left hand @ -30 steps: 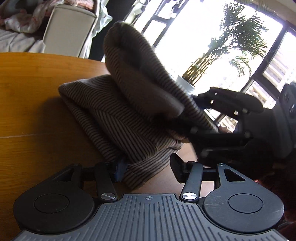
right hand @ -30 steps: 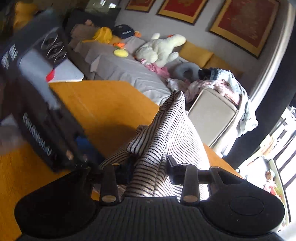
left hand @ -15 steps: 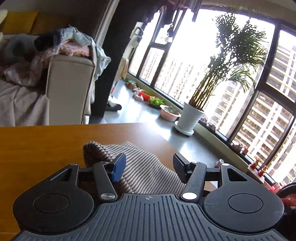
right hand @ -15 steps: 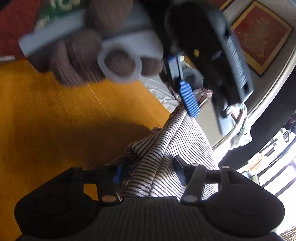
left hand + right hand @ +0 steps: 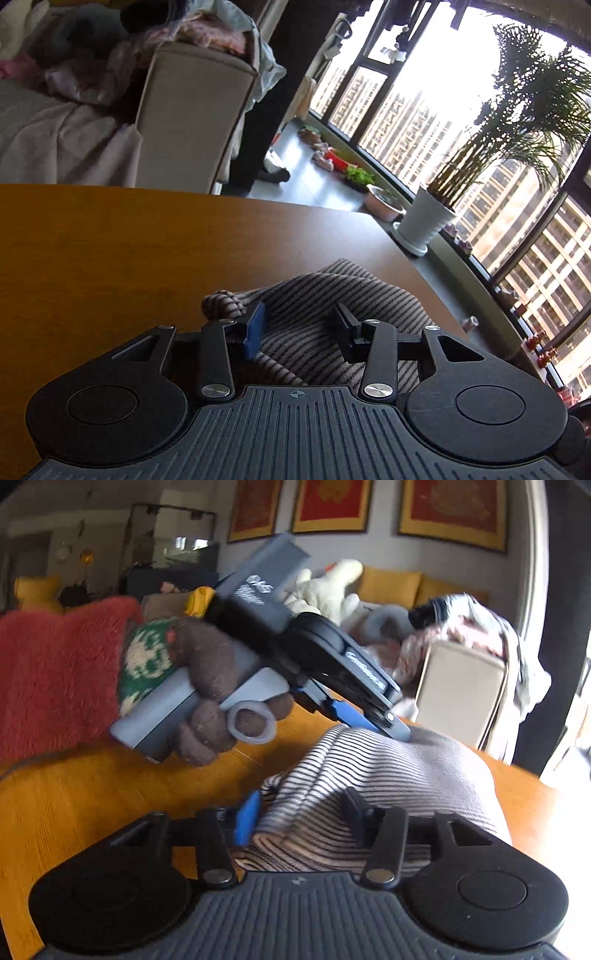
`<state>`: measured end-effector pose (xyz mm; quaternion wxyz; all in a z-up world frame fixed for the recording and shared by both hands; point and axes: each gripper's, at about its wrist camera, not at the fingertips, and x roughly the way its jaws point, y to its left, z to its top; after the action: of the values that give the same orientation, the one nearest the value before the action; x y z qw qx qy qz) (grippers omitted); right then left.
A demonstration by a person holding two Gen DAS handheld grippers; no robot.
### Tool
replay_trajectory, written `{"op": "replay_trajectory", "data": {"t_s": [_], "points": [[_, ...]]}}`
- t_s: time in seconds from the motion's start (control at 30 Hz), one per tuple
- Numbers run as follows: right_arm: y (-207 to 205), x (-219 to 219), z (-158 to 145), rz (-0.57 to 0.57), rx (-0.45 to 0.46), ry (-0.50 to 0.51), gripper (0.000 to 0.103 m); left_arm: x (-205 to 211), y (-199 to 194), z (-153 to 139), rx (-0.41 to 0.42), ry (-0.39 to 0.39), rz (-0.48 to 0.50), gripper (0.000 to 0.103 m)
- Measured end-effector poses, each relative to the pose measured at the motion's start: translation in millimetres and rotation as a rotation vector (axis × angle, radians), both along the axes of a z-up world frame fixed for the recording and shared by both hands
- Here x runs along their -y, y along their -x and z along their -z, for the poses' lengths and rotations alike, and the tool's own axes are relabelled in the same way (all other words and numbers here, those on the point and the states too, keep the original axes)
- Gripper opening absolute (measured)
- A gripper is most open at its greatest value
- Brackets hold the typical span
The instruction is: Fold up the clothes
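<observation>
Moved: lifted fold of sweater (image 5: 332, 314) now down on table (image 5: 110, 240).
Left gripper (image 5: 299, 326): jaws closing, parted over sweater.
Right gripper (image 5: 299, 818): astride a fold, grip unclear.

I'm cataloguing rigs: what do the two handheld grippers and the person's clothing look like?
Both grippers, left gripper and right gripper, are black with ribbed grey bodies, round side discs and one blue-padded finger. The left has a grey handle with white lettering. The hand wears a brown knitted glove, green patterned cuff, fuzzy red sleeve.

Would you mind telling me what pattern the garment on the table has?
The striped knit garment has thin dark and pale stripes, clearest in the right wrist view.
</observation>
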<state>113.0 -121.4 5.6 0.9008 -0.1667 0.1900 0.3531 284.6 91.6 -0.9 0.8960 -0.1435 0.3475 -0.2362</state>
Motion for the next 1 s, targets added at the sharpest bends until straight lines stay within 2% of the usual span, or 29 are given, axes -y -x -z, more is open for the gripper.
{"op": "replay_trajectory", "data": {"t_s": [0.13,0.17,0.2,0.27,0.37,0.4,0.47,0.53,0.6,0.67,0.8,0.87,1.0], "points": [[13.5,-3.3,-2.3,-0.019,0.084,0.086,0.063,3.8,-1.9,-3.4,0.010,-0.022,-0.002,0.045],[18.4,-3.0,-3.5,-0.028,0.093,0.095,0.069,4.6,-0.9,-3.7,0.012,-0.023,-0.004,0.045],[23.2,-2.5,-4.9,-0.039,0.098,0.101,0.079,4.8,-1.0,-3.9,0.013,-0.023,-0.005,0.045],[31.2,-3.0,-3.2,-0.052,0.116,0.135,0.086,4.2,-1.0,-4.8,0.013,-0.018,-0.008,0.046],[39.9,-3.3,4.3,-0.037,0.170,0.198,0.084,0.4,3.3,-10.9,0.018,0.009,-0.016,0.044],[38.8,-1.2,5.1,-0.019,0.182,0.197,0.079,-1.2,5.6,-13.9,0.021,0.020,-0.019,0.044],[33.0,7.5,-1.9,0.019,0.150,0.124,0.068,-7.1,16.9,-24.4,0.046,0.039,-0.022,0.049],[26.7,15.2,-10.8,0.044,0.117,0.048,0.065,-13.6,32.6,-32.8,0.068,0.055,-0.027,0.055],[17.5,20.3,-17.4,0.050,0.081,-0.006,0.052,-20.0,47.2,-35.6,0.071,0.047,-0.045,0.058],[13.2,25.6,-20.7,0.053,0.039,-0.049,0.050,-27.5,58.8,-26.6,0.031,0.070,-0.047,0.055],[16.2,38.5,-21.1,0.067,-0.020,-0.090,0.018,-37.3,76.9,-6.1,-0.047,0.119,-0.031,0.049],[15.5,43.7,-27.5,0.064,-0.046,-0.136,0.014,-35.8,80.8,5.8,-0.081,0.150,-0.001,0.044],[4.6,49.5,-47.8,0.041,-0.087,-0.256,0.012,-30.7,78.0,19.1,-0.124,0.236,0.038,0.037]]}}
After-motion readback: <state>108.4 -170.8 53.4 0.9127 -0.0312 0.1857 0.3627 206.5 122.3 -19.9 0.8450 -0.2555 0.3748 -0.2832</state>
